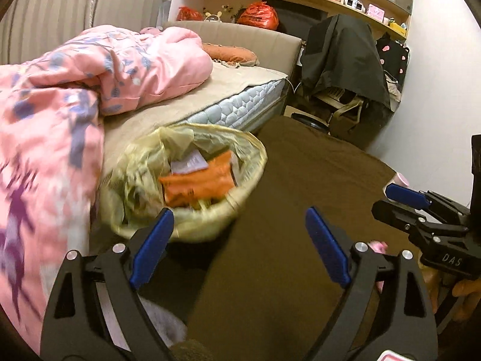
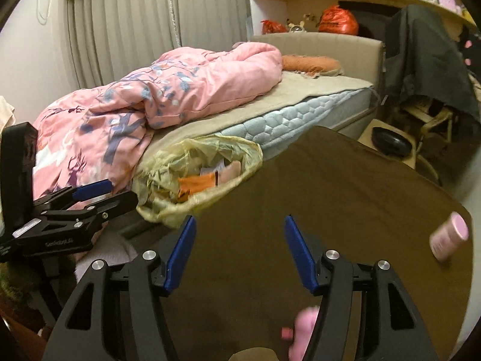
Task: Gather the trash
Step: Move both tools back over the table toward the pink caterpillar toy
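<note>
A bin lined with a yellowish bag [image 1: 192,210] stands between the bed and the brown table; the bin [image 2: 198,192] holds an orange wrapper [image 1: 198,185] and pale paper scraps. My left gripper [image 1: 240,234] is open and empty, just in front of the bin's near rim and over the table edge. My right gripper [image 2: 240,249] is also open with nothing between its fingers, over the brown table [image 2: 330,195]. Each gripper shows in the other's view: the right gripper [image 1: 387,201] at the right edge, the left gripper [image 2: 120,194] beside the bin's left side.
A pink bottle [image 2: 448,237] lies on the table at the right, and a blurred pink thing [image 2: 303,328] sits near its front edge. A bed with a pink quilt [image 1: 75,105] runs behind the bin. A chair draped in dark cloth [image 1: 342,60] stands at the back.
</note>
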{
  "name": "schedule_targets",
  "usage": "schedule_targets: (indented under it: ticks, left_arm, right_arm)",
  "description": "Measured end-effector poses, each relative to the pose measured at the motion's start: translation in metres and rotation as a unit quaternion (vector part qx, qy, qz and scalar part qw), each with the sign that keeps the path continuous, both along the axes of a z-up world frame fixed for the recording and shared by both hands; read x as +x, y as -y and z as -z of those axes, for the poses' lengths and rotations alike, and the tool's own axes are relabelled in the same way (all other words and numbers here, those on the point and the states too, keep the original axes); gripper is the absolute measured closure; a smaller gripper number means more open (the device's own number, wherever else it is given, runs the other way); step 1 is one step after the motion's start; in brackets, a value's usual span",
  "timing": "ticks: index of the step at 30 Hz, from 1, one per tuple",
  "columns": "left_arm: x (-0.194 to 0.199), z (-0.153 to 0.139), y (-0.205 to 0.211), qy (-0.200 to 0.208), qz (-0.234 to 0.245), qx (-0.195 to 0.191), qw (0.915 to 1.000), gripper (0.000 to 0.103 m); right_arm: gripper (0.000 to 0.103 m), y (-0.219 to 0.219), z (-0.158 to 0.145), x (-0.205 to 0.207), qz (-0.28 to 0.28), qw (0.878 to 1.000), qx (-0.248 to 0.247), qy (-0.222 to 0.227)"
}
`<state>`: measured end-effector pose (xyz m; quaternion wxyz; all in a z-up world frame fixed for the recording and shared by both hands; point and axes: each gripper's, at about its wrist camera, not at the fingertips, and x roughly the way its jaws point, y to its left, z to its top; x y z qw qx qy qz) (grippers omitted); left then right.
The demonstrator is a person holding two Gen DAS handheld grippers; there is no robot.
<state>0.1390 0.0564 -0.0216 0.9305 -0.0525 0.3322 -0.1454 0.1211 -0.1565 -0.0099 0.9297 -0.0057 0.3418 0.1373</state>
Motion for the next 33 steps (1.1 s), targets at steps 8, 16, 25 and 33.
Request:
schedule_targets:
  ticks: [8, 16, 25, 33]
  left_arm:
    - [-0.078, -0.008, 0.031, 0.026, -0.016, 0.046, 0.9984, 0.018]
    - [-0.12, -0.02, 0.047, 0.061, -0.035, 0.102, 0.9922, 0.018]
    - [-0.136, -0.027, 0.039, 0.062, -0.053, 0.112, 0.9904, 0.018]
    - [-0.145, -0.032, 0.032, 0.069, -0.059, 0.108, 0.99, 0.018]
  right_arm:
    - [0.046, 0.025, 0.001, -0.078, 0.025, 0.999, -0.009, 0.035]
    - [0.046, 0.041, 0.012, -0.123, 0.042, 0.998, 0.027, 0.039]
    - [0.046, 0.03, 0.01, -0.147, 0.047, 0.997, 0.019, 0.06]
    - [0.046, 0.026, 0.007, -0.151, 0.043, 0.997, 0.021, 0.066]
